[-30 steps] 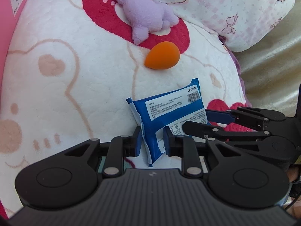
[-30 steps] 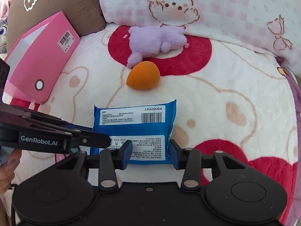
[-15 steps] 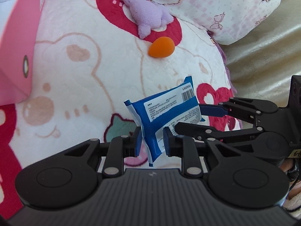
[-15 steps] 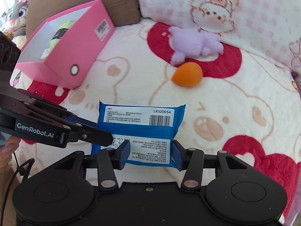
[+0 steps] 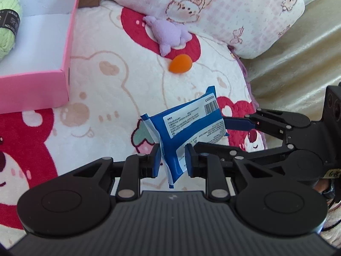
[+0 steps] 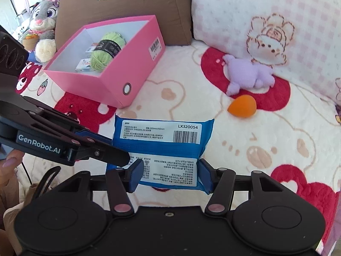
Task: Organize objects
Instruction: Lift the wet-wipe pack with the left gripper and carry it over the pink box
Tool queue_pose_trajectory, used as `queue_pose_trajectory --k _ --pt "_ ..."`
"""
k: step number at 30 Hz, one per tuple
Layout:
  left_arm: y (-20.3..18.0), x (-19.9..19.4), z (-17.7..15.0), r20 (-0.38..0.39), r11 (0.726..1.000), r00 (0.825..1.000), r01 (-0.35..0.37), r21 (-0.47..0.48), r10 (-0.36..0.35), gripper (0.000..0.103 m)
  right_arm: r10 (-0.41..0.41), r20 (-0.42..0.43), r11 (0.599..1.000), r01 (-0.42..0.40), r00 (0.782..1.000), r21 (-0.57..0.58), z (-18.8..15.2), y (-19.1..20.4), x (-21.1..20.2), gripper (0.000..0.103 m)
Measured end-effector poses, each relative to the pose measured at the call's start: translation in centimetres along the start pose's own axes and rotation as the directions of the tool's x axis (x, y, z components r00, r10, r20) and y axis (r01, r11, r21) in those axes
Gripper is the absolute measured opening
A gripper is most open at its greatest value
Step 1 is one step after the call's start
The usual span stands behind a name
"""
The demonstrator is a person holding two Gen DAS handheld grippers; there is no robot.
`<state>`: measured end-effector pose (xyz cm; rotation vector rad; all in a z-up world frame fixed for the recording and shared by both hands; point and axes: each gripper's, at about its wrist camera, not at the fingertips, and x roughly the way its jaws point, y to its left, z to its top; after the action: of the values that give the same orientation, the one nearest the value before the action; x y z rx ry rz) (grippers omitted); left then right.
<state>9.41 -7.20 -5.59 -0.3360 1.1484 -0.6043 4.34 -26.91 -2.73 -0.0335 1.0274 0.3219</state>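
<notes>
A blue wipes packet (image 5: 191, 125) (image 6: 162, 145) hangs in the air above the bear-print blanket. My left gripper (image 5: 172, 160) (image 6: 108, 147) is shut on one end of it. My right gripper (image 6: 169, 172) (image 5: 210, 135) has the packet's near edge between its fingers. Its jaws are opening, and both pads still touch the packet's sides. A pink box (image 5: 66, 49) (image 6: 110, 85) stands open to the left with green yarn (image 5: 8, 27) (image 6: 107, 49) and a small white packet (image 6: 84, 66) inside.
A purple plush (image 5: 168, 34) (image 6: 249, 76) and an orange egg-shaped sponge (image 5: 181, 64) (image 6: 242, 106) lie on the blanket beyond the packet. A brown cushion (image 6: 119, 6), a pink checked pillow (image 6: 266, 21) and a grey bunny toy (image 6: 43, 21) line the back.
Both grippers have lifted the packet off the blanket and carried it left. The pink box's inside with the yarn has come into view. The right jaws have widened.
</notes>
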Motion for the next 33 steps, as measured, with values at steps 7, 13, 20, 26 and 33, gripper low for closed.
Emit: queue_pose_trajectory --k 7,13,20,26,33 --pt "-0.2 -2.0 0.0 0.046 1.0 0.999 -0.008 0.0 0.008 0.022 0.006 0.044 1.0 -0.006 0.999 -0.009 0.2 1.1 -1.2 0.063" --pt "-0.4 -3.5 -0.5 0.064 1.0 0.998 -0.022 0.009 0.021 0.022 0.019 0.077 1.0 -0.018 0.997 -0.015 0.2 2.0 -1.9 0.063" --pt "-0.9 -5.2 -1.1 0.077 0.998 0.996 -0.044 0.047 0.04 0.022 0.029 0.146 1.0 -0.027 0.989 -0.016 0.1 3.0 -2.9 0.063" --pt "-0.6 -6.4 -1.9 0.033 0.998 0.999 -0.031 0.059 0.029 0.022 0.033 0.25 0.999 -0.027 0.968 -0.029 0.4 4.5 -4.3 0.06" --pt "-0.6 -9.0 -2.1 0.083 0.996 0.996 -0.047 0.072 0.041 0.022 0.044 0.301 0.998 -0.027 0.953 -0.059 0.7 6.3 -5.8 0.058"
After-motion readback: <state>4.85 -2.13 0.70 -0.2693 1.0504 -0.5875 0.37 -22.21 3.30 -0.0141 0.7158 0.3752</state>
